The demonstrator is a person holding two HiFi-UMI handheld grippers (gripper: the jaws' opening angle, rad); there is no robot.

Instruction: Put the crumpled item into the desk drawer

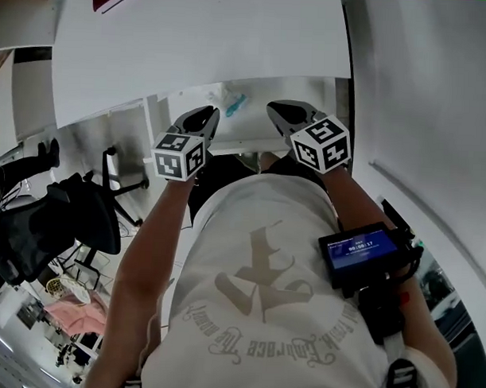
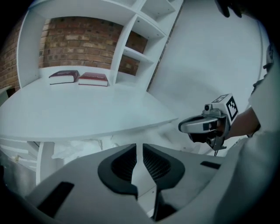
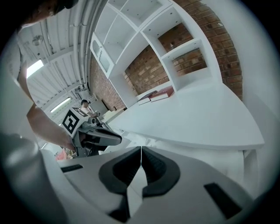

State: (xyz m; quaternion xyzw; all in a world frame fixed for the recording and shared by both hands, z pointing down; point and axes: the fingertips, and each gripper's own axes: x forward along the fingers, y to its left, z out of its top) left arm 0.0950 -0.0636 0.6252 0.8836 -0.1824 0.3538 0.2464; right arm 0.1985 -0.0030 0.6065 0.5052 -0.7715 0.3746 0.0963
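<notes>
Lying in the open drawer point(image 1: 249, 124) just under the front edge of the white worktop point(image 1: 200, 44), the crumpled item point(image 1: 230, 101) is a pale, creased wad with a small teal patch; whether it is paper or plastic cannot be told. In the head view it sits at 12 o'clock from the person's chest. The left tool point(image 2: 139, 148) hovers at its 7 o'clock, jaws a narrow slit with nothing between them. The right tool point(image 3: 141, 151) is at its 4 o'clock, jaws together and empty. Two dark red books point(image 2: 78, 78) lie at the worktop's far side.
</notes>
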